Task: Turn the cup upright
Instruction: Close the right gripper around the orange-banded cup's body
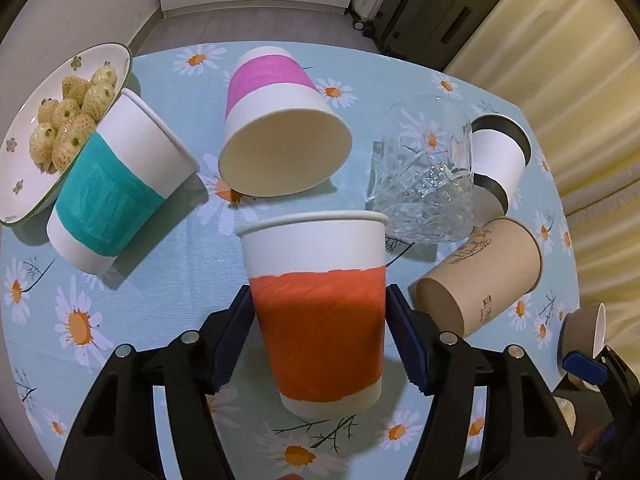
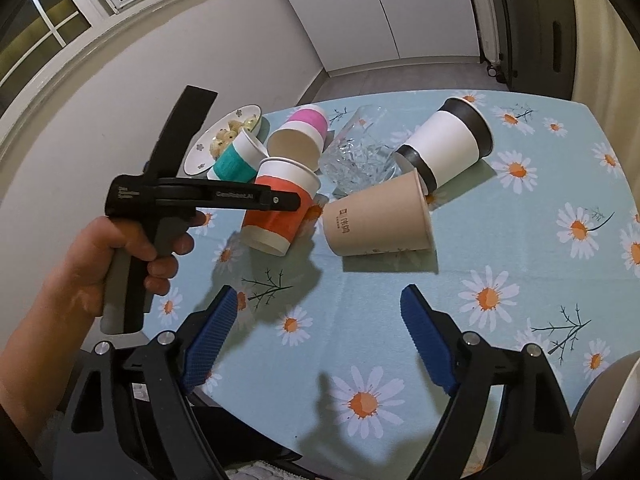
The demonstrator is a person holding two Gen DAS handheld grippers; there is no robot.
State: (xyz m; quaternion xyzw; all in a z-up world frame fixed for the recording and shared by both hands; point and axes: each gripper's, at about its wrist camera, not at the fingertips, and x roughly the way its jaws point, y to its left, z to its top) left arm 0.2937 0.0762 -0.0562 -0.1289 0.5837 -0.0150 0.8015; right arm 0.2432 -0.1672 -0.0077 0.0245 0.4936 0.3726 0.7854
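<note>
My left gripper is shut on a white paper cup with an orange band. The cup is rim up, tilted a little, with its base just above the tablecloth. It also shows in the right wrist view, held by the left gripper in a hand. My right gripper is open and empty, low over the near part of the table. Other cups lie on their sides: teal band, pink band, black band, brown.
A clear cut glass lies on its side behind the orange cup. A bowl of pale strawberries sits at the far left table edge. A grey and white bowl is at the near right. A black suitcase stands beyond the table.
</note>
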